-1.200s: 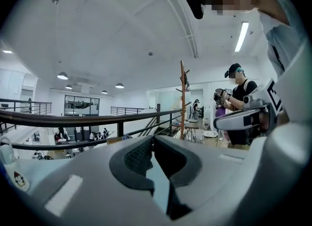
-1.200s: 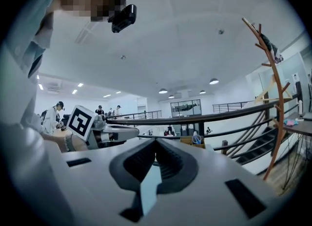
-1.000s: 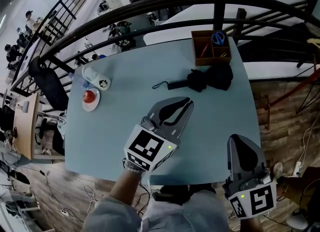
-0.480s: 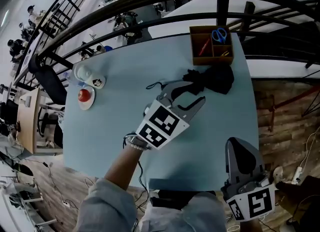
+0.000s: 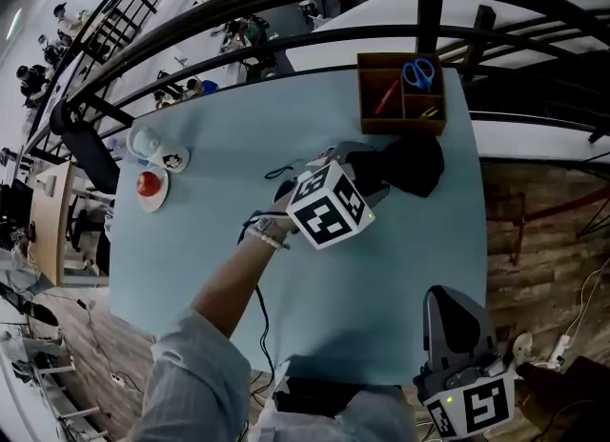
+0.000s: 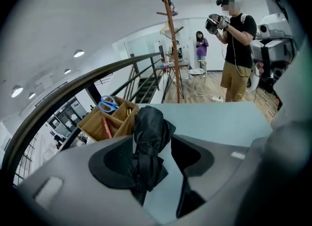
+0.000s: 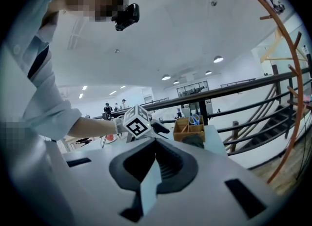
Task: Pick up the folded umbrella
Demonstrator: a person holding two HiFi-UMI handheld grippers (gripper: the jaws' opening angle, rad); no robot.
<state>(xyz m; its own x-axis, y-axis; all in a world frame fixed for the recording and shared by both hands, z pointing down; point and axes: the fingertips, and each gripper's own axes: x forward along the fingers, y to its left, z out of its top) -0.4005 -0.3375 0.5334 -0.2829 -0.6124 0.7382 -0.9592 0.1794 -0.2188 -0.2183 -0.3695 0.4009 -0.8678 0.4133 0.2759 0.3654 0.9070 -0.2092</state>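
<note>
The folded black umbrella (image 5: 408, 162) lies on the pale blue table (image 5: 229, 259), just in front of the wooden box. My left gripper (image 5: 355, 171) reaches down onto its handle end, its marker cube covering most of the jaws. In the left gripper view the umbrella (image 6: 148, 137) runs lengthwise between the jaws of the left gripper (image 6: 153, 147). The jaws are opening; a gap shows on the right side and the pads do not press it. My right gripper (image 5: 457, 321) hangs over the table's near right edge, its jaws together and empty, as the right gripper (image 7: 156, 144) also shows in its own view.
A wooden desk organiser (image 5: 400, 95) with blue scissors (image 5: 417, 73) and pens stands behind the umbrella. At the far left sit a white cup (image 5: 152, 143) and a saucer with a red fruit (image 5: 148, 186). A dark railing (image 5: 286, 11) bounds the table's far side.
My left gripper moved from the table's near side forward and down to the umbrella, and its jaws went from shut to apart. The right gripper drifted slightly lower at the near edge.
</note>
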